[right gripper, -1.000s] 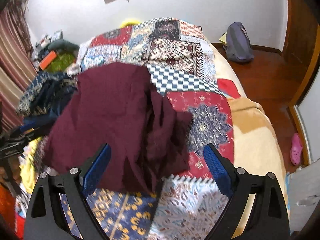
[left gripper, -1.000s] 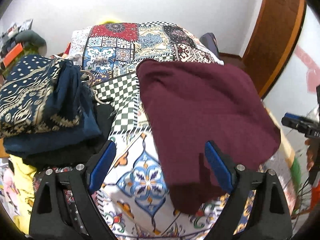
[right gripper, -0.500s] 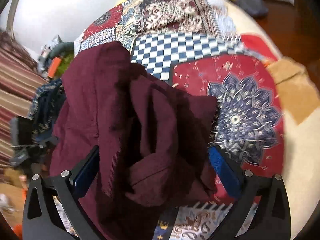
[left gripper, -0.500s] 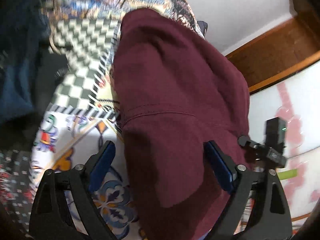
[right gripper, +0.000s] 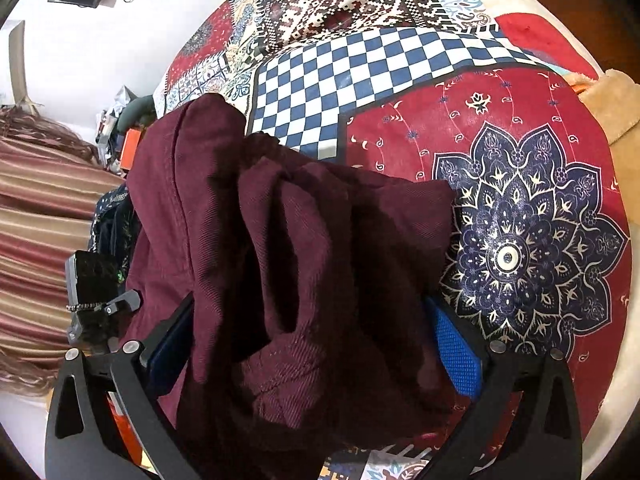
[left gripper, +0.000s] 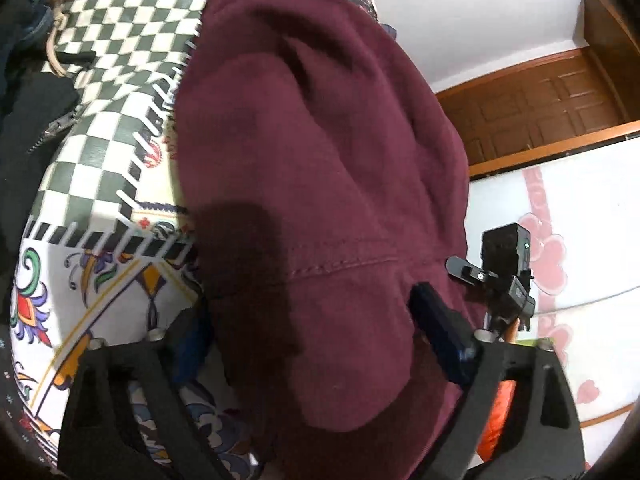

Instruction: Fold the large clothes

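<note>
Left wrist view: maroon knit garment [left gripper: 320, 184] on patchwork bedspread [left gripper: 100, 128]; left gripper [left gripper: 316, 320] spread, straddling hem.
Right gripper [right gripper: 312, 340]: spread around bunched folds, nothing pinched.
Progress: early; garment rumpled, folds all remaining.

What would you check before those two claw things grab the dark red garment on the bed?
1. Left gripper open around cloth: ok, the fabric lies between its spread fingers.
2. Right gripper open around cloth: ok, a bunched fold fills the gap.
3. Maroon garment lying flat: not ok, it is rumpled and bunched on the right gripper's side.
4. Only one layer in each grip: cannot tell, folds hide the layers.
5. Patchwork bedspread out of the grip: cannot tell, cloth covers the fingertips.
6. Dark clothes pile apart from the garment: ok.
</note>
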